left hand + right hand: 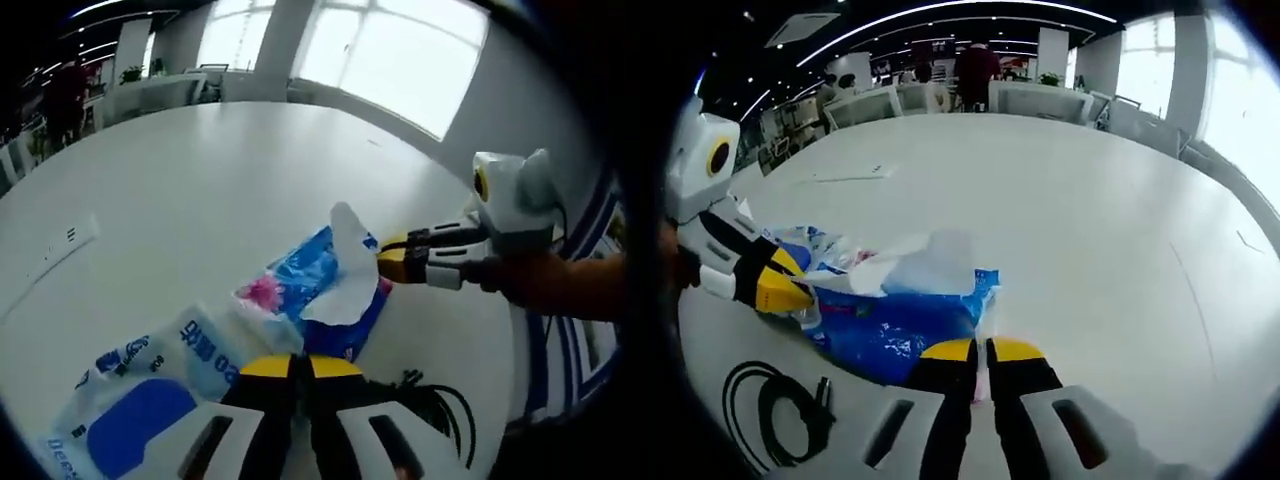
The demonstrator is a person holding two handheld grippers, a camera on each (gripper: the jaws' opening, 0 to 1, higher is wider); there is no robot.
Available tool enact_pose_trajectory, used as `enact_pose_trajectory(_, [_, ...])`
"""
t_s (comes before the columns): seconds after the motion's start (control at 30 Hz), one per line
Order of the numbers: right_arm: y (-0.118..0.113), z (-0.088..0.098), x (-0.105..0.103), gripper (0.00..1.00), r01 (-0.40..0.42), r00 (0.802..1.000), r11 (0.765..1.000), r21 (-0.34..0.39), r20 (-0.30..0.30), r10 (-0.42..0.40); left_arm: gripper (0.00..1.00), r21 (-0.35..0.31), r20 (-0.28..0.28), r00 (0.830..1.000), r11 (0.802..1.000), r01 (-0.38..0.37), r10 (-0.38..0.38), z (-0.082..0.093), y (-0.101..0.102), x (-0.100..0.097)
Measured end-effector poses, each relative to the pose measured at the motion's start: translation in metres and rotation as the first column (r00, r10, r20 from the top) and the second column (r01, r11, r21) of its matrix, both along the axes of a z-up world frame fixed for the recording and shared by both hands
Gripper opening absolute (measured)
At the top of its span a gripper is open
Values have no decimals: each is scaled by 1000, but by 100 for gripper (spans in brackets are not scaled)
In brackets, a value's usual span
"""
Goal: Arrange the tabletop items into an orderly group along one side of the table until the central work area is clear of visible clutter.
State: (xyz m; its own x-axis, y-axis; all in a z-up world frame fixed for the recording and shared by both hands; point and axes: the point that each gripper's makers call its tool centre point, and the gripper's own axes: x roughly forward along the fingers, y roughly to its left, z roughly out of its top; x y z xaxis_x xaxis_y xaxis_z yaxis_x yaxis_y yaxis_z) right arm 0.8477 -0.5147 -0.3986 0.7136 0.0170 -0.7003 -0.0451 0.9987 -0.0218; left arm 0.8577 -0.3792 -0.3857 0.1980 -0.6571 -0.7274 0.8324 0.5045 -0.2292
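A blue tissue pack [320, 285] with a white tissue [345, 265] sticking out of its top lies on the white table [200, 170]. My left gripper [302, 366] is shut at the pack's near end, apparently pinching its wrapper. My right gripper [383, 262] comes in from the right, shut on the pack's far edge. In the right gripper view the same tissue pack [900, 325] lies just ahead of my right gripper [980, 350], whose jaws pinch its wrapper edge. The left gripper [790, 292] holds the opposite end.
A white and blue wipes packet [150, 385] lies beside the tissue pack. A coiled black cable [435, 400] [780, 405] rests near the table edge. A paper slip [60, 245] lies farther out. Desks and people [975, 65] stand beyond the table [1070, 200].
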Motion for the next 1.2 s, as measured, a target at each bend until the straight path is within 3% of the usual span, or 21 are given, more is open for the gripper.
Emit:
enact_pose_trajectory(0.5, [-5, 0, 2, 8, 28, 1000, 1000, 6, -9, -28, 7, 20, 2, 1000, 999, -27, 27, 0, -1, 5])
enact_pose_trajectory(0.63, [-2, 5, -4, 13, 53, 998, 998, 44, 16, -53, 12, 2, -2, 999, 999, -34, 34, 5, 2, 1])
enact_pose_trajectory(0.8, [2, 13, -15, 17, 60, 997, 997, 40, 38, -62, 21, -43, 6, 1000, 999, -23, 23, 17, 6, -6])
enact_pose_trajectory(0.93, [12, 26, -28, 21, 59, 997, 997, 43, 57, -61, 24, -90, 40, 999, 996, -24, 27, 32, 14, -11])
enact_pose_trajectory(1.2, [44, 38, -40, 34, -1, 995, 997, 74, 96, -6, 32, -141, 80, 993, 987, -76, 88, 53, 68, -25])
